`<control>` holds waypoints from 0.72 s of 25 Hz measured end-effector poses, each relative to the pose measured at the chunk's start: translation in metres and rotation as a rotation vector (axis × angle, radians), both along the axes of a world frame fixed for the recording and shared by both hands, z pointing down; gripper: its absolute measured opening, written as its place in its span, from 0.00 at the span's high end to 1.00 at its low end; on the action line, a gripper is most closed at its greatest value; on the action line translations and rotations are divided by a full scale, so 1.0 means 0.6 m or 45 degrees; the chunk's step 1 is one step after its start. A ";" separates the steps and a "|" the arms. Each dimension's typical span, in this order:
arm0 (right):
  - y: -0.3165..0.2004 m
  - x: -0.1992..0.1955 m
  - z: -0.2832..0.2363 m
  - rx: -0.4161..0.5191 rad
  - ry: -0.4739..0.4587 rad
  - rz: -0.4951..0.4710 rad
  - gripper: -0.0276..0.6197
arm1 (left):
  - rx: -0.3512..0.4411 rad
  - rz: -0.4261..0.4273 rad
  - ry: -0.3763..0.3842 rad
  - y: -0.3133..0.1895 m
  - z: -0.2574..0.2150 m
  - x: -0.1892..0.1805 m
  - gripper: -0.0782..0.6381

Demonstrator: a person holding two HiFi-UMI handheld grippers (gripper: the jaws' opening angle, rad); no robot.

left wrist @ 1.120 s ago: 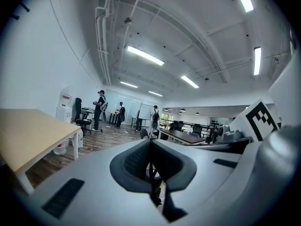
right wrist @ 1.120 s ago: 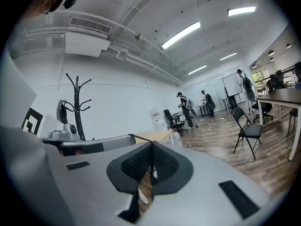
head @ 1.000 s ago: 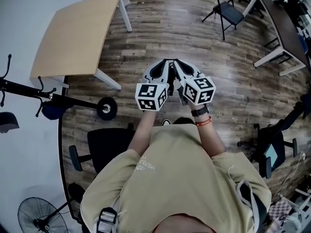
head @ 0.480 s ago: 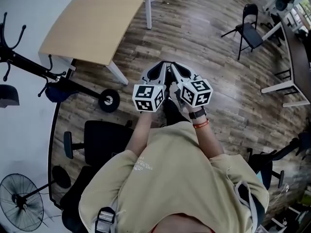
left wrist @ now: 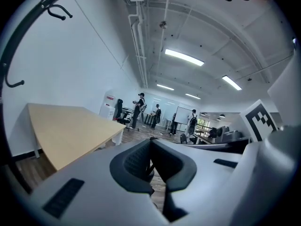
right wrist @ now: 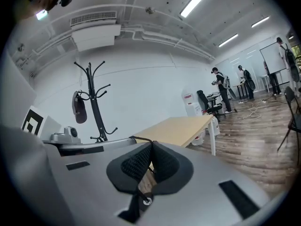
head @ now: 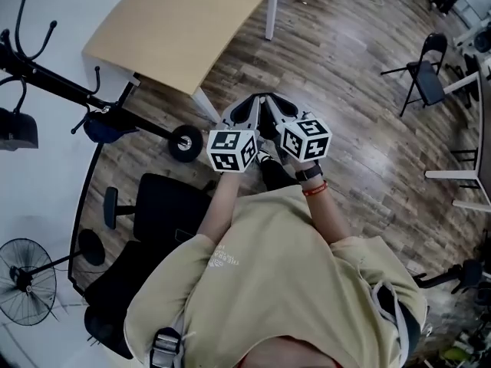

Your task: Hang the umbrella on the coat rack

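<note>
The black coat rack (head: 92,102) lies at the left of the head view, with its round base (head: 184,142) near the table leg. From an upper hook hangs a dark oblong thing (head: 17,129), perhaps the folded umbrella; it shows too in the right gripper view (right wrist: 77,107) on the rack (right wrist: 95,108). A blue bundle (head: 103,129) sits by the lower hooks. My left gripper (head: 253,102) and right gripper (head: 273,102) are held side by side at chest height, apart from the rack. Both are shut with nothing between the jaws (left wrist: 151,142) (right wrist: 151,147).
A light wooden table (head: 180,21) stands ahead and to the left. A black office chair (head: 165,209) is close at my left and a floor fan (head: 27,282) beyond it. A folding chair (head: 426,79) stands to the right. People (right wrist: 221,91) stand far across the room.
The head view has swung left: the table, rack and folding chair have shifted rightward in the picture. Both grippers stay shut and side by side.
</note>
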State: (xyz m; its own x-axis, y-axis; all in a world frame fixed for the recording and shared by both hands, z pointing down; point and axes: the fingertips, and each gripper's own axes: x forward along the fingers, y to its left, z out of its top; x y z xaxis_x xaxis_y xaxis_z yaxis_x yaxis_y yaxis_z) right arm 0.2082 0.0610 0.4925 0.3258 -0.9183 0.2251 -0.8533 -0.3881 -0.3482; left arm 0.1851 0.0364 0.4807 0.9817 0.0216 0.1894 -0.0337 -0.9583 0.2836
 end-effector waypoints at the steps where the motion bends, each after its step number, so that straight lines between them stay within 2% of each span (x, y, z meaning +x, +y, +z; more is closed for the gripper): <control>1: -0.014 0.007 -0.001 -0.009 -0.005 -0.022 0.93 | -0.013 -0.021 -0.007 -0.012 0.002 0.005 0.86; 4: -0.067 0.019 -0.010 -0.020 -0.008 -0.093 0.93 | -0.054 -0.102 0.002 -0.060 -0.003 0.013 0.86; 8: -0.134 0.033 -0.024 -0.016 -0.001 -0.201 0.93 | -0.058 -0.208 0.029 -0.126 -0.021 0.027 0.86; 18: -0.253 0.043 -0.016 -0.039 -0.041 -0.452 0.93 | -0.064 -0.453 0.000 -0.239 -0.012 0.032 0.86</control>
